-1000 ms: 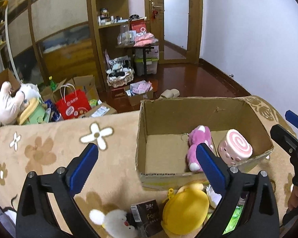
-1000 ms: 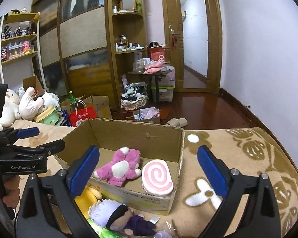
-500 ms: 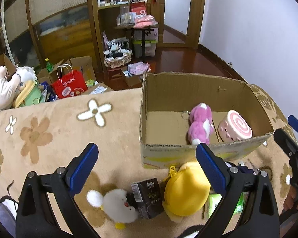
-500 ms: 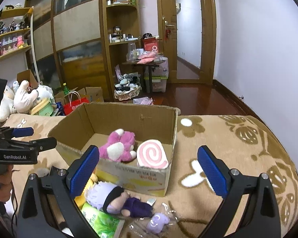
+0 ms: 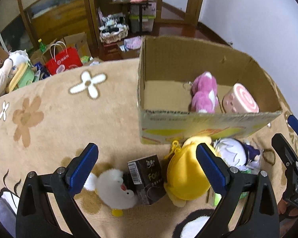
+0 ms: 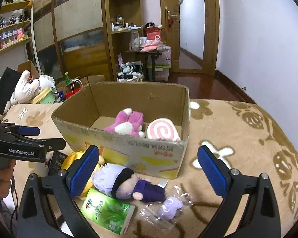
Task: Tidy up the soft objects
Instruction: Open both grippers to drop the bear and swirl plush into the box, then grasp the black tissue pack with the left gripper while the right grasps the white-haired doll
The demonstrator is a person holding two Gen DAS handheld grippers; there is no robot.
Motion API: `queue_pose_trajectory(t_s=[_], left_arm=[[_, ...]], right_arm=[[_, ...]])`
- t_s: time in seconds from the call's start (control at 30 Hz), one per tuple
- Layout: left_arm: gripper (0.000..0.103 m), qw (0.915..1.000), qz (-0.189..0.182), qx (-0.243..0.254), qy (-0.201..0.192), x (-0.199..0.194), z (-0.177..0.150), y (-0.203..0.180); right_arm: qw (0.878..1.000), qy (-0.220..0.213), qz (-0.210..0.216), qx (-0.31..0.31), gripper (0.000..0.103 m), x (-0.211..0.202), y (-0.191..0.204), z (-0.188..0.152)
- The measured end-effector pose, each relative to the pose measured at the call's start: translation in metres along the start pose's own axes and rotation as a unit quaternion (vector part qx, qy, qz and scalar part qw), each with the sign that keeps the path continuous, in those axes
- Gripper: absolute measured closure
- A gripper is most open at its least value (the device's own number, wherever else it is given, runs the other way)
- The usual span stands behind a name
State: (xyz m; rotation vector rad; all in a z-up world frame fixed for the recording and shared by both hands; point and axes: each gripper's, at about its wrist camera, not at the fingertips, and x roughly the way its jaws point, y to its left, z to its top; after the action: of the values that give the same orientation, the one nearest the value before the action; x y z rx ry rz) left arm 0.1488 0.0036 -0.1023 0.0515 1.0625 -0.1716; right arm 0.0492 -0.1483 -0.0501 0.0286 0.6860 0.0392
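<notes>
An open cardboard box (image 5: 206,127) (image 6: 129,144) stands on the flowered blanket and holds a pink plush (image 5: 204,93) (image 6: 127,123) and a pink swirl-roll plush (image 5: 241,101) (image 6: 163,132). In front of it lie a yellow plush (image 5: 185,174), a white duck plush (image 5: 114,190), a dark small box (image 5: 147,176), a white-haired doll (image 6: 127,182) (image 5: 234,154) and a small purple plush in a clear bag (image 6: 169,208). My left gripper (image 5: 147,168) is open above the duck and dark box. My right gripper (image 6: 149,170) is open above the doll.
A green tissue pack (image 6: 107,210) lies by the doll. The blanket (image 5: 59,115) spreads left and right of the box. Beyond its far edge the floor holds a red bag (image 5: 63,61), boxes and plush toys (image 6: 29,87), with shelves behind.
Both grippers have tilted down and moved closer to the toys in front of the box. The toys and the box have not moved.
</notes>
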Motion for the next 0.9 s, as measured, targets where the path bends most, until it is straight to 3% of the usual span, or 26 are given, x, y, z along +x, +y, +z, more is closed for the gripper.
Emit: queue_pose_trajectory(t_s=[0.43,0.63,0.9], left_arm=[[0.008,0.9974,-0.015,-0.014,0.070,0.035,-0.009,0.006],[0.022,0.9960,-0.038,-0.029,0.076,0.033,-0.008,0.012],[0.059,0.9918,-0.085,-0.042,0.086,0.033,-0.009,0.018]], right_arm=[[0.999,0.034,0.009,-0.001,0.000,0.022,0.005,-0.013],[0.999,0.043,0.007,-0.005,0.000,0.027,0.007,-0.016],[0.999,0.047,0.006,-0.006,0.000,0.028,0.007,-0.017]])
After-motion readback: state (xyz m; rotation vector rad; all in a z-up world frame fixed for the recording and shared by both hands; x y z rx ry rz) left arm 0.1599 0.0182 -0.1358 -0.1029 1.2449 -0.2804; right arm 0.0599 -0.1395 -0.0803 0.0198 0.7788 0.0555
